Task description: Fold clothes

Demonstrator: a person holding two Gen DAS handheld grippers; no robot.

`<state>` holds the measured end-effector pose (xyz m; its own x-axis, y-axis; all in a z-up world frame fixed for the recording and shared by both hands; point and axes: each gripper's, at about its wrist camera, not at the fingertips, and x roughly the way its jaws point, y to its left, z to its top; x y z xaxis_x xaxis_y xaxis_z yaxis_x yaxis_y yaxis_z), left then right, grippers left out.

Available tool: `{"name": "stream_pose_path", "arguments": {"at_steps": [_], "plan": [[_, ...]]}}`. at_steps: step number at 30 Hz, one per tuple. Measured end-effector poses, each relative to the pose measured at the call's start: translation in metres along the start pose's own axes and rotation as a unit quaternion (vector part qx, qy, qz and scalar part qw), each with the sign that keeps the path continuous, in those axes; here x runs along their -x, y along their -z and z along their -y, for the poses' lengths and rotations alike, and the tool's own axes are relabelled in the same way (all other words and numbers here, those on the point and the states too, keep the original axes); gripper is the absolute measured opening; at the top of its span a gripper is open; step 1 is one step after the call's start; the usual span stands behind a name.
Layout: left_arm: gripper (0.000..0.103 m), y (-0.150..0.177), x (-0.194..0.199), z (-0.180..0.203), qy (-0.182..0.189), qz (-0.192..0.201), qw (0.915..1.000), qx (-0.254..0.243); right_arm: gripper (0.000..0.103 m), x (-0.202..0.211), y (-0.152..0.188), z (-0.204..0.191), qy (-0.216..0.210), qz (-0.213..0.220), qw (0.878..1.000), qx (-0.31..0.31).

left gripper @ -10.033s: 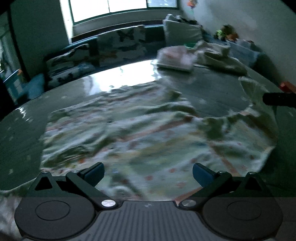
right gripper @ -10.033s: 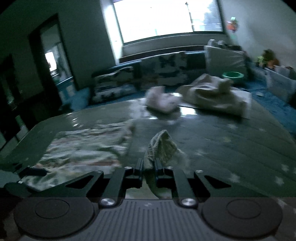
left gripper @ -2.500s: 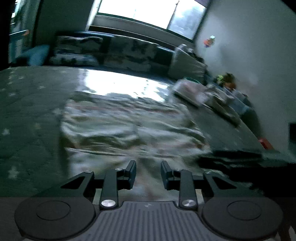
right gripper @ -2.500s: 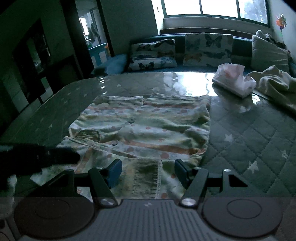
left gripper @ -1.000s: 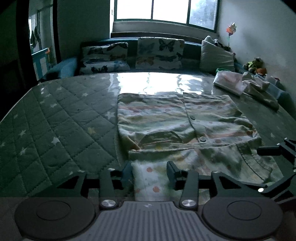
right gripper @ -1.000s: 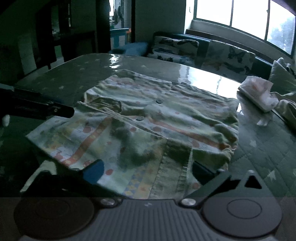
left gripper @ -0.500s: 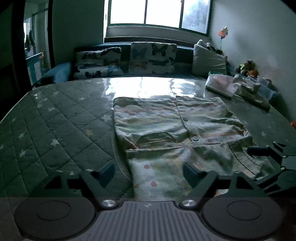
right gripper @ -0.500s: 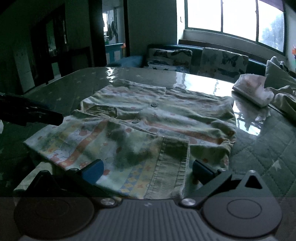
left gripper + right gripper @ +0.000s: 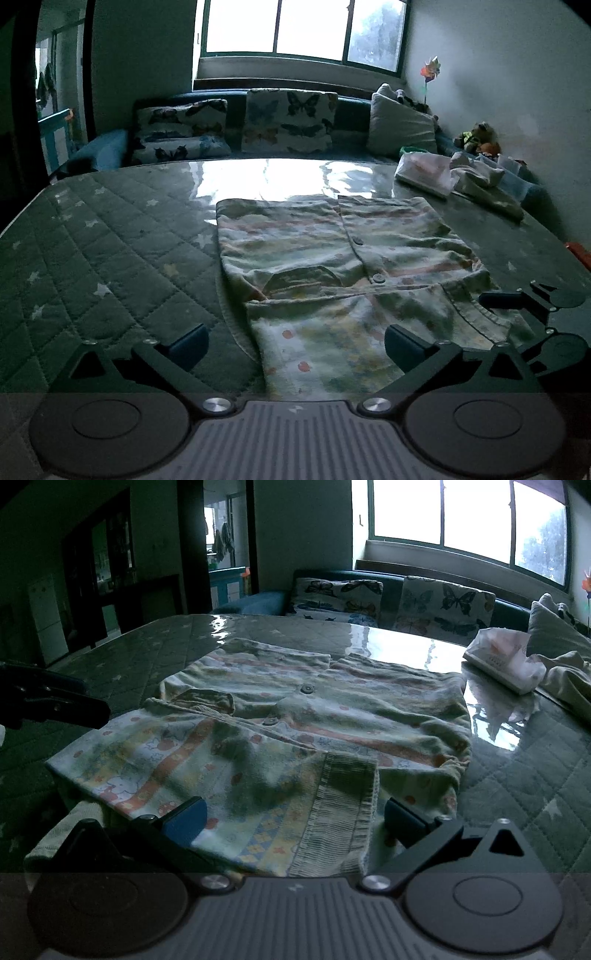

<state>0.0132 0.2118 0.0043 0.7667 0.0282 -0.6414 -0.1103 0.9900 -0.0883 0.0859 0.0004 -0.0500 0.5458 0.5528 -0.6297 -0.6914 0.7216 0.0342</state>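
Observation:
A child's patterned button-up shirt lies flat on the table, its near part folded over. My left gripper hangs just above the near left edge. Its jaws are still opening, and the folded cloth lies between them untouched by the pads. My right gripper stands open over the near right part, with the sleeve's ribbed cuff lying loose between its fingers. Each gripper shows at the edge of the other's view: the right gripper and the left gripper.
A quilted, star-printed cover under a glossy sheet tops the table. A white tissue pack and a heap of pale clothes sit at the far right. A sofa with butterfly cushions runs along the far edge.
The left jaws have spread from nearly shut on the shirt's near fold to wide apart, and the cloth now lies free. The right jaws stayed wide. Both hands barely moved.

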Motion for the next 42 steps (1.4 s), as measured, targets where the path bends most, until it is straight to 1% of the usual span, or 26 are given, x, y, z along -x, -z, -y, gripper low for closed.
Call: {"name": "stream_pose_path", "arguments": {"at_steps": [5,9,15,21,35,38,42], "plan": [[0.103,-0.002,-0.001,0.003,-0.005,-0.005,1.0,-0.006,0.103,0.0,0.0,0.0,-0.001,0.0,1.0,-0.001],[0.103,-0.002,-0.006,0.007,-0.013,-0.017,0.9997,-0.014,0.103,-0.001,0.0,0.001,-0.001,0.0,1.0,-0.002],[0.103,-0.002,-0.013,0.015,-0.033,-0.023,0.9989,-0.025,0.103,0.0,0.0,0.001,-0.001,0.0,1.0,-0.002],[0.103,-0.002,-0.018,0.022,-0.042,-0.035,0.998,-0.032,0.103,-0.001,0.0,0.001,-0.001,0.0,1.0,-0.002],[0.103,0.0,-0.017,0.038,-0.052,-0.031,0.996,-0.066,0.103,-0.002,-0.003,0.001,-0.004,-0.005,1.0,0.003],[0.103,0.002,-0.015,0.041,-0.05,-0.029,0.9953,-0.078,0.103,-0.001,-0.005,0.003,-0.01,-0.011,1.0,0.001],[0.102,0.004,-0.01,0.043,-0.044,-0.023,0.9939,-0.099,0.103,0.005,-0.009,0.003,-0.013,-0.015,1.0,0.013]]}}
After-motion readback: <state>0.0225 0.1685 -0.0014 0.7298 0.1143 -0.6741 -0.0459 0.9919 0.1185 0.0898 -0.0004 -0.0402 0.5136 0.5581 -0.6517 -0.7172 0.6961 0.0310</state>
